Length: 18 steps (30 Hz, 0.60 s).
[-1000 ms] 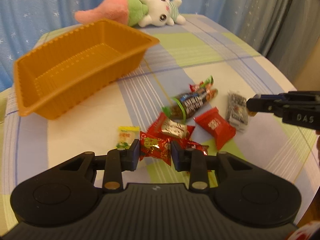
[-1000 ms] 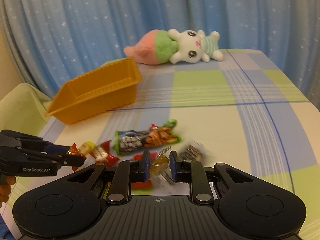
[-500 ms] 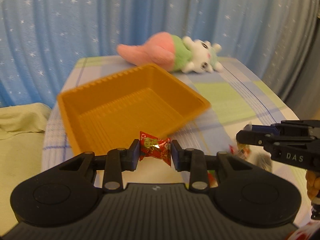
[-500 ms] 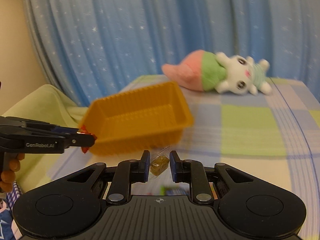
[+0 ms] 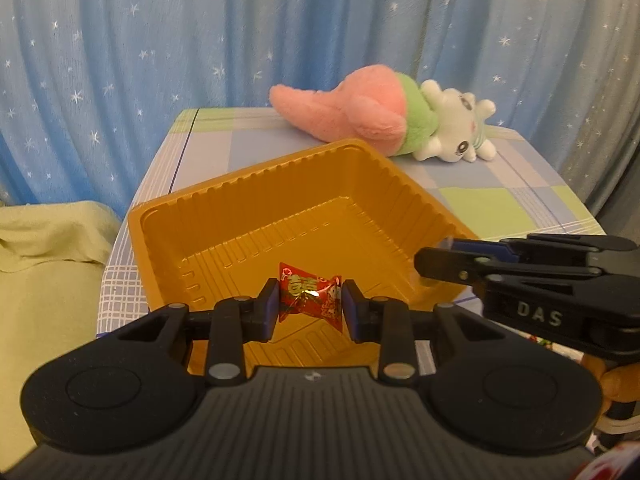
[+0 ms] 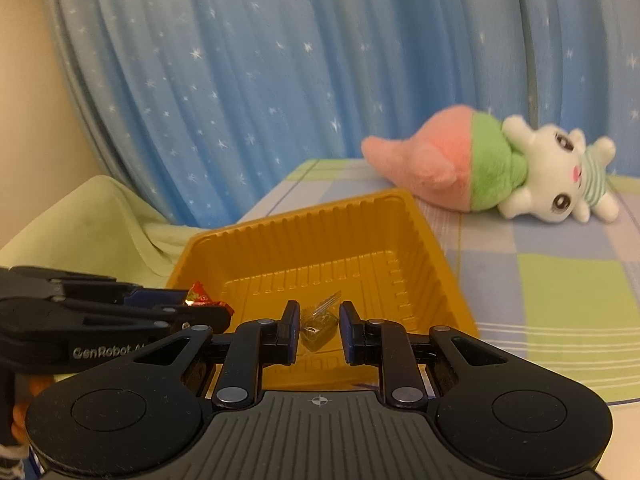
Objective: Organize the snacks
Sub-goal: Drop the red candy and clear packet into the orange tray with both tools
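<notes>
My left gripper (image 5: 310,307) is shut on a red foil-wrapped candy (image 5: 310,298) and hangs over the near part of the orange plastic tray (image 5: 256,216). My right gripper (image 6: 319,330) is shut on a small brown candy in a clear wrapper (image 6: 318,326), also above the tray (image 6: 320,236). In the left wrist view the right gripper (image 5: 436,260) reaches in from the right over the tray's rim. In the right wrist view the left gripper (image 6: 208,306) comes in from the left with the red candy (image 6: 199,298). The tray's floor looks bare.
A pink, green and white plush toy (image 5: 384,120) lies behind the tray on the checked tablecloth (image 6: 560,288). A pale green cloth (image 5: 44,240) lies left of the table. Blue star-patterned curtains (image 5: 200,40) hang behind. The remaining snacks are mostly out of view.
Both grippers have carried their candies away from the snack pile to above the orange tray. The tray now fills the middle of both views, and the pile has dropped out of sight.
</notes>
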Motion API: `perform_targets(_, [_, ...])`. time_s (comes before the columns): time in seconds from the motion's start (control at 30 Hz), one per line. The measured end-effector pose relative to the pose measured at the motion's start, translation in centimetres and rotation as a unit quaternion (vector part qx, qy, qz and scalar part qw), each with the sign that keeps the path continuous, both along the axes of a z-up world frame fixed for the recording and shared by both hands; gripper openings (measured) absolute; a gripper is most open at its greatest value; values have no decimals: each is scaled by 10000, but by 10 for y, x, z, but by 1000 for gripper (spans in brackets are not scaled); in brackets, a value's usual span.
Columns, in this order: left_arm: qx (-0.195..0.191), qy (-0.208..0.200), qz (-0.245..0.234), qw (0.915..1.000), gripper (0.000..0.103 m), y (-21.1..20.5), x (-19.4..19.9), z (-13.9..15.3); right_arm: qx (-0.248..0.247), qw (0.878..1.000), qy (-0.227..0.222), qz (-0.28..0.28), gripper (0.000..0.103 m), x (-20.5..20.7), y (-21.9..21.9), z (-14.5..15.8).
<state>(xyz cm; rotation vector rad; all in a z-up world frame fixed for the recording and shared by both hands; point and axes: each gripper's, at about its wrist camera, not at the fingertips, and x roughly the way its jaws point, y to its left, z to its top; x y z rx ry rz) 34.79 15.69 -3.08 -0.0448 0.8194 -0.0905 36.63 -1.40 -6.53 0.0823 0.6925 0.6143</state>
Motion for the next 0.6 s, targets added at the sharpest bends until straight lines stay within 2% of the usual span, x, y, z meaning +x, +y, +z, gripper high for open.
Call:
perform_targets(0.33, [-84,226,34,9997,30,14,16,-17,75,9995,285,-135,23,28,16,-11])
perform_targets(0.4, [-89,245,20,9997,30,15,17,-19,112,9990,360,-232,36,32,18,-10])
perform_targets(0.43, [-95,252,15,9996,30,16,18,-19,143,9989,343,-290,51,32,17,-10])
perform_targets(0.47, [-102,256,11,9996,31,16,18,-19,184,9988,286,-363,59,31,16,-9])
perform_targets(0.6, [-119,279,-14,9995,31,18,19,-21,233,9983,269,-470,59,30,13,-5])
